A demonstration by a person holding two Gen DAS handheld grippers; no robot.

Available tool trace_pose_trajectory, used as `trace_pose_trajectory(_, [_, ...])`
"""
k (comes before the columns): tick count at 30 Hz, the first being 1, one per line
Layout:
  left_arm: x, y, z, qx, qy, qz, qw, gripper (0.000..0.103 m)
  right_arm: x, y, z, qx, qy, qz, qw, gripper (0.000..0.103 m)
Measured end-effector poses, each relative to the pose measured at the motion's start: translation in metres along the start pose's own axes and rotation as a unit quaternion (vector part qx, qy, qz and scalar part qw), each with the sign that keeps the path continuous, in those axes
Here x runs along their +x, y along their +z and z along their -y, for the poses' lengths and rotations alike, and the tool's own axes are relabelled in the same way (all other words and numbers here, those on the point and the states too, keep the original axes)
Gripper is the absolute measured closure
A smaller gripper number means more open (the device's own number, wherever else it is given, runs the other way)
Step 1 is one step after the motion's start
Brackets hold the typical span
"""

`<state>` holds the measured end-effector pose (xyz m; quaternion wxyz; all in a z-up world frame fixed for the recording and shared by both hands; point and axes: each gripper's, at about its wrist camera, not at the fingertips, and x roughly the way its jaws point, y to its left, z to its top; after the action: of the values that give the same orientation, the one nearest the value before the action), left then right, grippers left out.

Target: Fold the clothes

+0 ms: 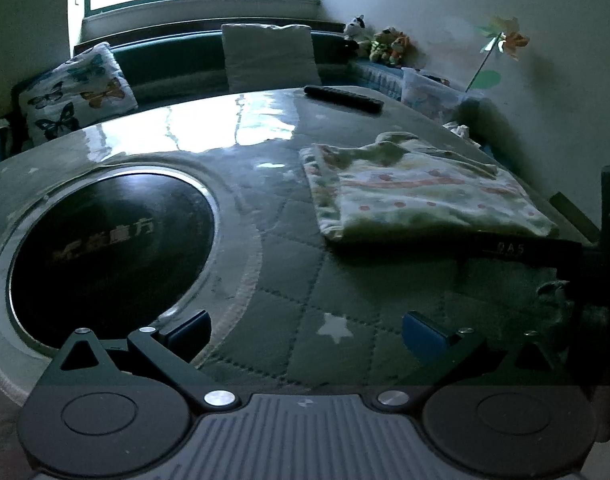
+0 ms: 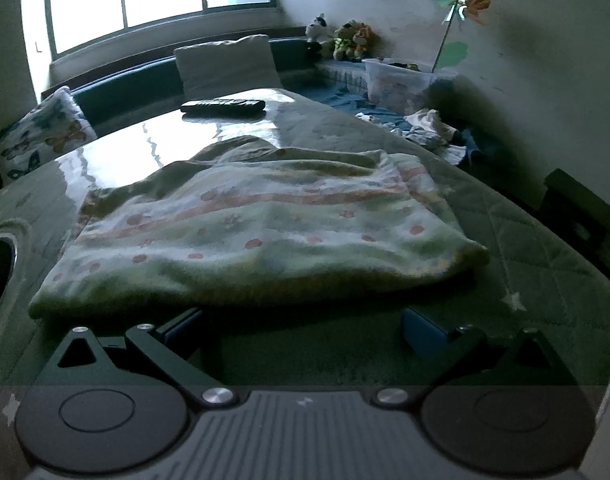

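A folded pale garment with pink dots and stripes (image 1: 421, 196) lies on the green quilted table cover, on the right in the left wrist view. In the right wrist view the same garment (image 2: 265, 232) fills the middle, its near folded edge just ahead of my fingers. My left gripper (image 1: 305, 334) is open over bare quilt, left of and nearer than the garment, holding nothing. My right gripper (image 2: 305, 334) is open too, just short of the garment's near edge. The right gripper's dark arm (image 1: 545, 248) shows at the right edge of the left view.
A round black hotplate (image 1: 109, 248) is set into the table at left. A remote control (image 2: 223, 106) lies at the far table edge. Behind are a bench with cushions (image 1: 271, 56), a butterfly pillow (image 1: 75, 92), a plastic bin (image 2: 401, 80) and loose clothes (image 2: 429, 128).
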<state>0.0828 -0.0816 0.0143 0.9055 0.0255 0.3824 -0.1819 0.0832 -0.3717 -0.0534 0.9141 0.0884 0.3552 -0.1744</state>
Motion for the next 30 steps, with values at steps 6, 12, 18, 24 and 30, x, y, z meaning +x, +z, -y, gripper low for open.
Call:
trace_pose_trajectory(6, [-0.002,-0.003,-0.010,-0.003,0.010,0.004,0.9999,0.000,0.006,0.001,-0.006,-0.001,-0.008,0.010,1.000,0.000])
trace_pose_trajectory(12, [-0.006,-0.008,-0.024,-0.004,0.027,0.013,0.9995,0.000,0.013,0.005,-0.013,0.001,-0.009,0.017,1.000,0.000])
trace_pose_trajectory(18, [-0.017,-0.018,-0.043,-0.011,0.047,0.022,0.9986,0.000,0.019,0.008,-0.021,-0.002,-0.012,0.020,1.000,0.000])
trace_pose_trajectory(24, [-0.015,-0.028,-0.061,-0.027,0.068,0.012,0.9972,0.000,0.019,0.006,-0.021,-0.003,-0.013,0.023,1.000,0.000])
trace_pose_trajectory(30, [-0.016,-0.034,-0.071,-0.037,0.075,0.010,0.9965,0.000,0.018,0.006,-0.021,-0.004,-0.013,0.024,1.000,0.000])
